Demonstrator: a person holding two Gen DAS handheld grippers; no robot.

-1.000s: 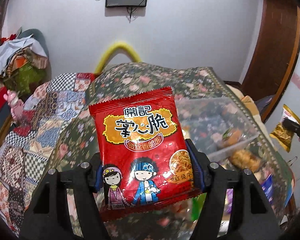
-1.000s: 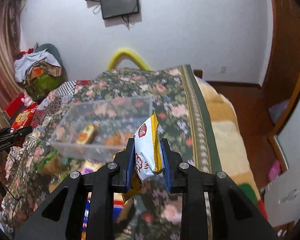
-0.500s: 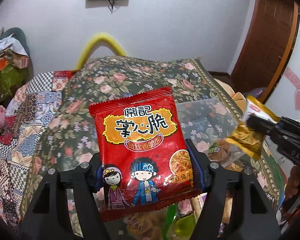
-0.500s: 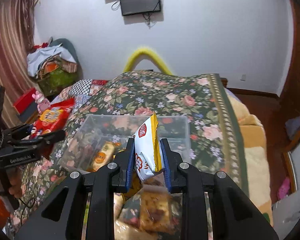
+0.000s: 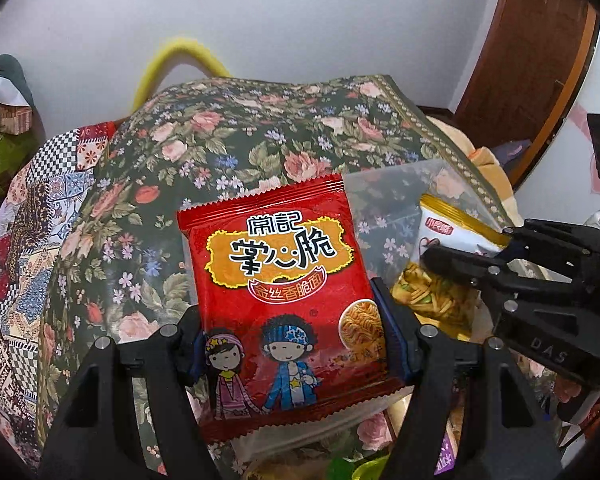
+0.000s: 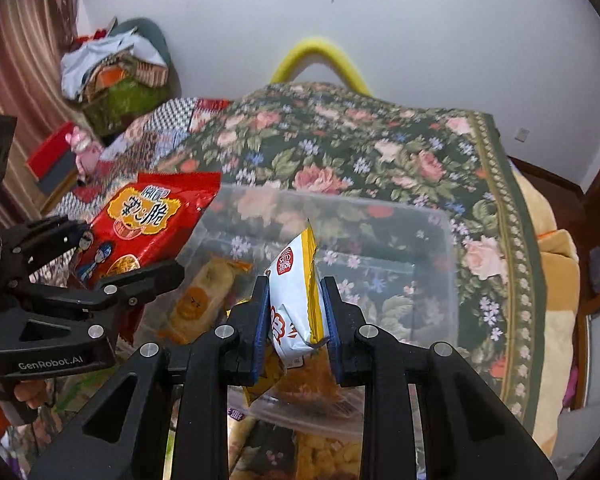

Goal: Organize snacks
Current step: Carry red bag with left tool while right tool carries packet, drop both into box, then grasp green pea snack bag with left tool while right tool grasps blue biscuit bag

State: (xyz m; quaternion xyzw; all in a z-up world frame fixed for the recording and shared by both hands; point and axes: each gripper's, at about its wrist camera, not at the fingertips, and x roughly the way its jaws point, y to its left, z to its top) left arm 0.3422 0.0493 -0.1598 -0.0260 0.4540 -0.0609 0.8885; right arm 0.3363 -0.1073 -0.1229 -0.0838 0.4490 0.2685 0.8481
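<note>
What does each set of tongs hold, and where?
Left tongs: red noodle-snack packet, by its lower side edges. Right tongs: white-and-yellow packet, across its lower half.

Two grippers: left gripper (image 5: 296,344), right gripper (image 6: 296,316). One red packet (image 5: 284,280), one white-yellow packet (image 6: 296,292), one clear bin (image 6: 440,264).

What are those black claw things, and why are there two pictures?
They are grabbing tools; a person holds one in each hand. Each has a camera looking out along its two fingers, so you get one picture per claw. The left claw squeezes a red noodle snack packet. The right claw squeezes a white and yellow snack packet. Both hang over a clear plastic box on a flowery blanket. A few snacks, like an orange wrapped cake, lie inside the box.
</note>
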